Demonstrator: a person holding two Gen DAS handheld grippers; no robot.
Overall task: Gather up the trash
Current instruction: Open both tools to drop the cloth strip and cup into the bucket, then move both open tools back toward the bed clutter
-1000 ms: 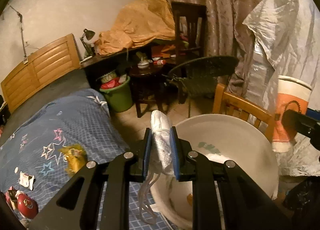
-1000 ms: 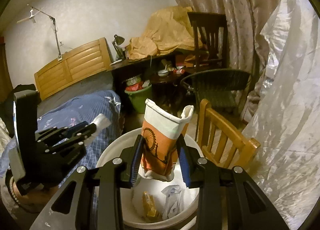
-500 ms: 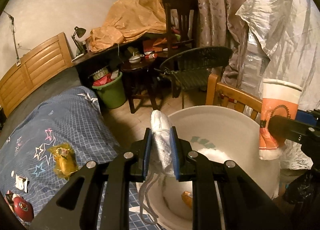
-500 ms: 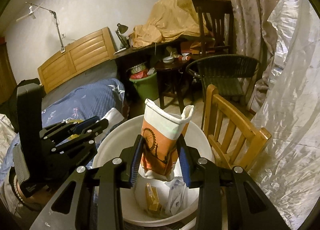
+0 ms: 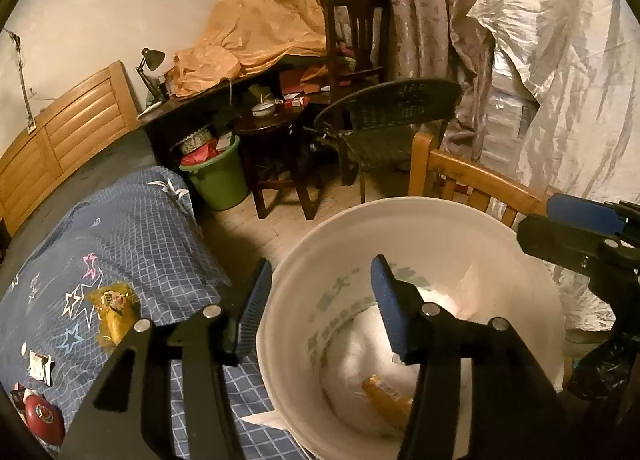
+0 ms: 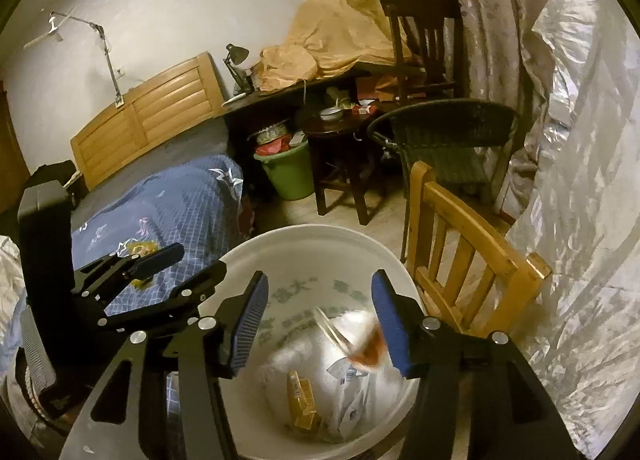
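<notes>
Bed (image 5: 132,228) beside white bucket (image 6: 304,244) holding wrappers (image 6: 300,396); both hand-held grippers, left (image 5: 320,308) and right (image 6: 320,320), opening, nothing gripped

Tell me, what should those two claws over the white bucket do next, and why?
Probably lift the left claw back toward the blue quilt. Both claws are opening with nothing between their pads, and the paper cup is dropping into the white bucket, so that load looks delivered. A yellow wrapper and a red item lie on the quilt; the wrapper seems the closer pick.
</notes>
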